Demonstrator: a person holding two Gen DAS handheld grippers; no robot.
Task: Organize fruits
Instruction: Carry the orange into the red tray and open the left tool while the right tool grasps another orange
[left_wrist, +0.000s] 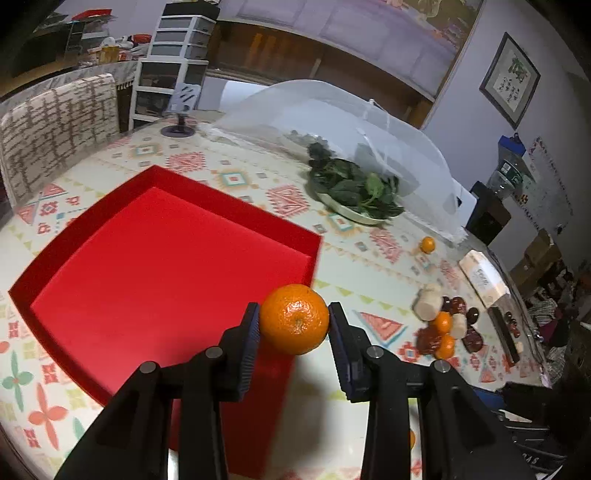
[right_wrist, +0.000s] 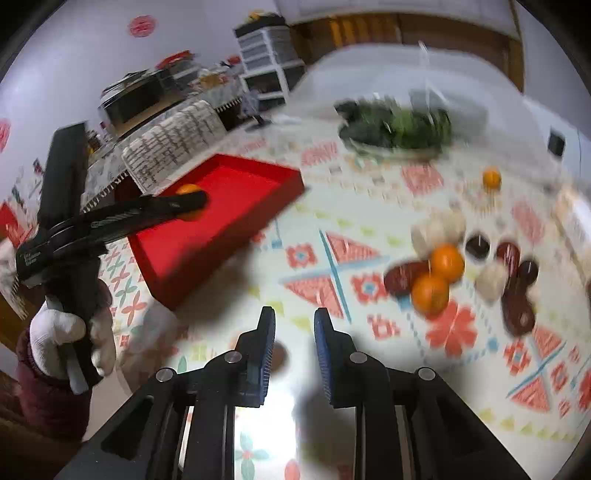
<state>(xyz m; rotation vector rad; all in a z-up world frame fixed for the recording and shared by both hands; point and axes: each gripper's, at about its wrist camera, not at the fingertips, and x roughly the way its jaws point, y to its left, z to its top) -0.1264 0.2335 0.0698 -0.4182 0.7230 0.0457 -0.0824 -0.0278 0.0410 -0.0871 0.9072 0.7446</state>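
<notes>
My left gripper is shut on an orange mandarin and holds it above the near right corner of the red tray. In the right wrist view the left gripper holds the mandarin over the tray. My right gripper is open and empty above the table. A pile of fruits lies to its right: two mandarins, dark red fruits and pale round ones. A lone mandarin lies farther back.
A plate of green leaves sits under a clear mesh food cover at the back. A pale box lies by the right table edge. A patterned chair stands behind the tray.
</notes>
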